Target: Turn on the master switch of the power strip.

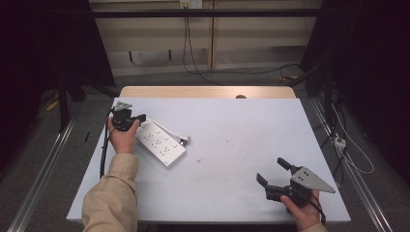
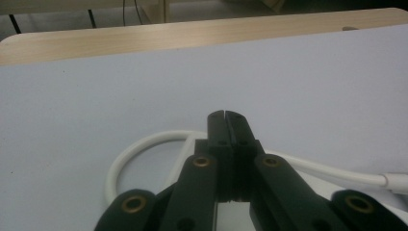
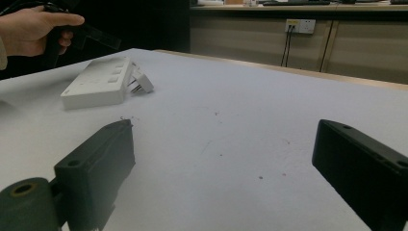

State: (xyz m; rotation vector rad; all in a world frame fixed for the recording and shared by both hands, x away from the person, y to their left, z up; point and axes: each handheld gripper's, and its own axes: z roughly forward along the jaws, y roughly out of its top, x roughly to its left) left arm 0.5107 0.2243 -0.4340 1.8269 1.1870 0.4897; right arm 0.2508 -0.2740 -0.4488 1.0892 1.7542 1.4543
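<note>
Left gripper [image 1: 140, 117] at the desk's [image 1: 232, 193] 10 o'clock, fingers closed on nothing, just over the power strip's [image 1: 159, 142] end | right gripper [image 1: 273, 175] at 5 o'clock, fingers wide apart, well clear | risk: a nudge could snag the white cord [image 2: 144, 147] and drag the strip.

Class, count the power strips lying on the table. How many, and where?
1. The white power strip lies at the table's left side, just beside the left gripper. None other shows.
</note>
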